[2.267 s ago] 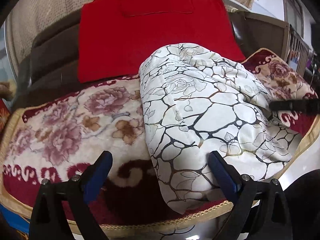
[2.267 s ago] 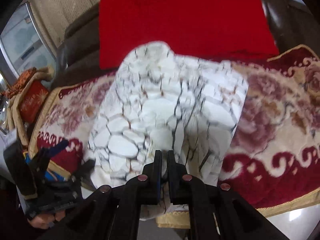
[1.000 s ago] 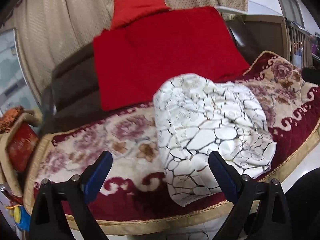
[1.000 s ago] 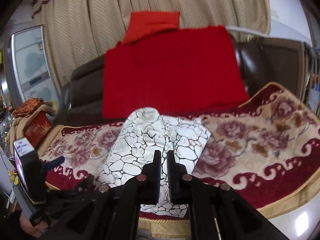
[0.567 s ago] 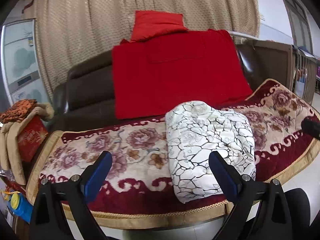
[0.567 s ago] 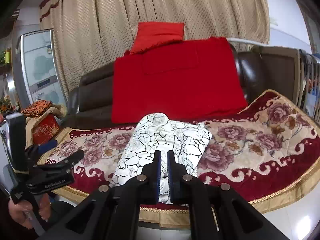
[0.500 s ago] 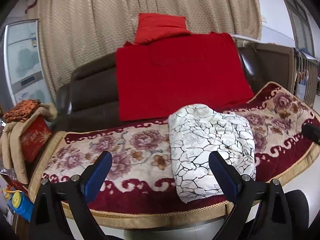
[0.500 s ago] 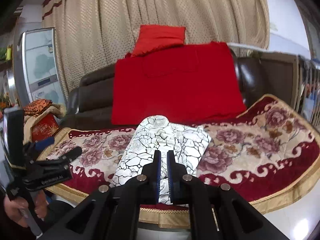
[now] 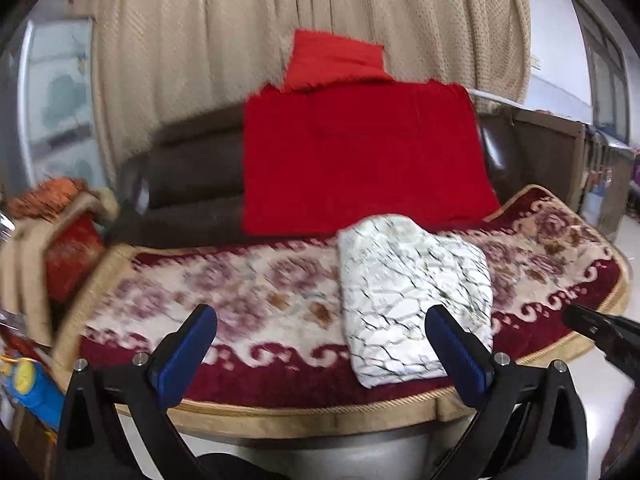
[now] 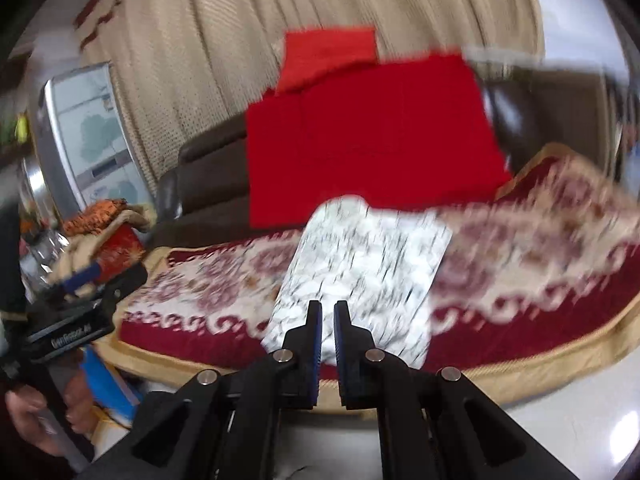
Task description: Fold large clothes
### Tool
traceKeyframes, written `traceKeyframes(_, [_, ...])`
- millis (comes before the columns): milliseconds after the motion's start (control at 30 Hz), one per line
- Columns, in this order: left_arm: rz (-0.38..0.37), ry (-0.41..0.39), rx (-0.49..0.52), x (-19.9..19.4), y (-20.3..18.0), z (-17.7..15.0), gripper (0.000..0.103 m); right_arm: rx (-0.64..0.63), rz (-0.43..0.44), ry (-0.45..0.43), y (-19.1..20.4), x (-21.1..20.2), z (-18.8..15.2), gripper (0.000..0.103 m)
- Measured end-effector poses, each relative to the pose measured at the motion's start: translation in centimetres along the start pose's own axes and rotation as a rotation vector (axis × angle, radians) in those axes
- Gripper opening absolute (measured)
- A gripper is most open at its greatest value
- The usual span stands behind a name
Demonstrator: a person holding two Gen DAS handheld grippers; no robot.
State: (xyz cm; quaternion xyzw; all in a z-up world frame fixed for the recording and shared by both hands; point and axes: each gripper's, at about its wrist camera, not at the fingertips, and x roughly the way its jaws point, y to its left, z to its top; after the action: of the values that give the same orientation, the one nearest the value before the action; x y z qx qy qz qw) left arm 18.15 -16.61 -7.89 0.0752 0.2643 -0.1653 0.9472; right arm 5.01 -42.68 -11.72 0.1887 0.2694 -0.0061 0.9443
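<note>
On the floral cover lies a folded white garment; left gripper opening, empty; right gripper closed, empty.

The left gripper points forward and somewhat downward, its blue-padded jaws opening wide with nothing between them. A bare hand grips its handle at the near left. The right gripper points the same way, just to the right of it, jaws nearly together, pads apart by a narrow slit, holding nothing.
</note>
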Motion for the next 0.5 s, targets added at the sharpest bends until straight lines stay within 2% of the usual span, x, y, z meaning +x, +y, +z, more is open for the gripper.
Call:
traceKeyframes(67, [-0.079, 0.077, -0.021, 3.0, 0.8, -0.4, 0.103, 0.092, 0.053, 0.061, -2.6, 2.5, 0.5, 0.026])
traceKeyframes(100, [-0.113, 0.132, -0.042, 5.1, 1.2, -0.7, 0.103, 0.144, 0.068, 0.096, -4.1, 4.0, 0.6, 0.058])
traceKeyframes(133, [-0.155, 0.178, -0.064, 7.3, 1.7, -1.0, 0.103, 0.198, 0.073, 0.117, -5.6, 5.4, 0.7, 0.082])
traceKeyframes(200, [-0.197, 0.231, -0.091, 11.5, 2.3, -1.7, 0.103, 0.311, 0.095, 0.105, -9.0, 8.1, 0.8, 0.082])
traceKeyframes(267, [-0.264, 0.266, -0.102, 14.7, 2.1, -2.2, 0.103, 0.375, 0.151, 0.148, -11.9, 11.7, 1.3, 0.082])
traceKeyframes(367, [-0.341, 0.34, -0.103, 20.2, 1.5, -2.1, 0.103, 0.45, 0.179, 0.195, -15.3, 16.5, 2.0, 0.082])
traceKeyframes(500, [-0.481, 0.448, -0.168, 26.5, 1.0, -2.0, 0.103, 0.508, 0.214, 0.224, -19.2, 23.0, 2.9, 0.082])
